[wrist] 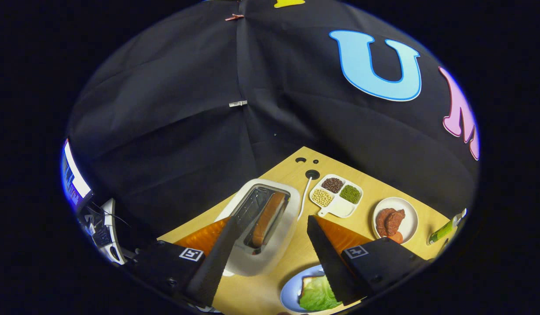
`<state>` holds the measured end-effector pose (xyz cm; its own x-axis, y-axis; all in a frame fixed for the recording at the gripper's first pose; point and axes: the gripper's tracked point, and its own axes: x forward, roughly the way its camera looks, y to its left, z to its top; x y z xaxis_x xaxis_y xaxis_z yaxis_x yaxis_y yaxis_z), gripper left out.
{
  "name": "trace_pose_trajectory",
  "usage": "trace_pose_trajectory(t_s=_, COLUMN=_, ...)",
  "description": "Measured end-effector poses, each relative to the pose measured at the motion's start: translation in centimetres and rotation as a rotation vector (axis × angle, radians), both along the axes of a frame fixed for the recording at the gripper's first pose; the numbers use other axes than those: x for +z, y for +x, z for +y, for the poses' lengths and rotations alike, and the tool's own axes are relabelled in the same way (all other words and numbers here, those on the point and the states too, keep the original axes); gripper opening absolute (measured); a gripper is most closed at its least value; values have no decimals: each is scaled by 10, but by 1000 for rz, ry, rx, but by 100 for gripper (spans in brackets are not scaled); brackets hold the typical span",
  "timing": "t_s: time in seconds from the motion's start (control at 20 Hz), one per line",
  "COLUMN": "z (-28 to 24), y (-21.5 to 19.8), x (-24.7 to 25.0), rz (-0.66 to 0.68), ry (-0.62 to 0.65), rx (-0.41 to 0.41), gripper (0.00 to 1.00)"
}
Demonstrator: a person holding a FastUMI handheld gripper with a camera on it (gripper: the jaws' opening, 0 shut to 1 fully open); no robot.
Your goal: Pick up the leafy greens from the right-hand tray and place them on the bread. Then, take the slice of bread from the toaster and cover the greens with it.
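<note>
Gripper [273, 227]: fingers spread wide apart, holding nothing, above the table [383, 188].
Toaster [262, 225]: between the fingers, just ahead; bread slice [268, 218] upright in its slot.
Leafy greens [317, 294]: lying on bread [307, 284] on blue plate [291, 291], beside right finger.
Divided dish [336, 195]: beyond toaster, holding three kinds of beans.

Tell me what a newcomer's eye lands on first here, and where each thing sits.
First the white toaster just ahead of the open tool, with a slice of bread standing in its slot. Then the leafy greens lying on bread on the blue plate, beside one finger. Beyond sit a divided dish of beans and a plate of meat.
</note>
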<state>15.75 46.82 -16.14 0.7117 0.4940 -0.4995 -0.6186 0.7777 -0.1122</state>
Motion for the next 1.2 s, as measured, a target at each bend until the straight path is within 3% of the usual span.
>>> trace_pose_trajectory(t_s=0.45, z=20, y=29, x=-43, rz=12, ry=-82, rx=-54, gripper=100)
trace_pose_trajectory(t_s=0.55, z=24, y=30, x=-47, rz=18, ry=-82, rx=-57, gripper=96)
trace_pose_trajectory(t_s=0.75, z=26, y=31, x=-48, rz=1, ry=-101, rx=-66, gripper=78)
trace_pose_trajectory(t_s=0.85, z=25, y=35, x=-53, rz=8, ry=-119, rx=-86, gripper=55)
trace_pose_trajectory(t_s=1.0, z=22, y=36, x=-54, rz=25, ry=-125, rx=-124, gripper=31)
trace_pose_trajectory(t_s=1.2, z=26, y=35, x=-51, rz=35, ry=-104, rx=-132, gripper=16)
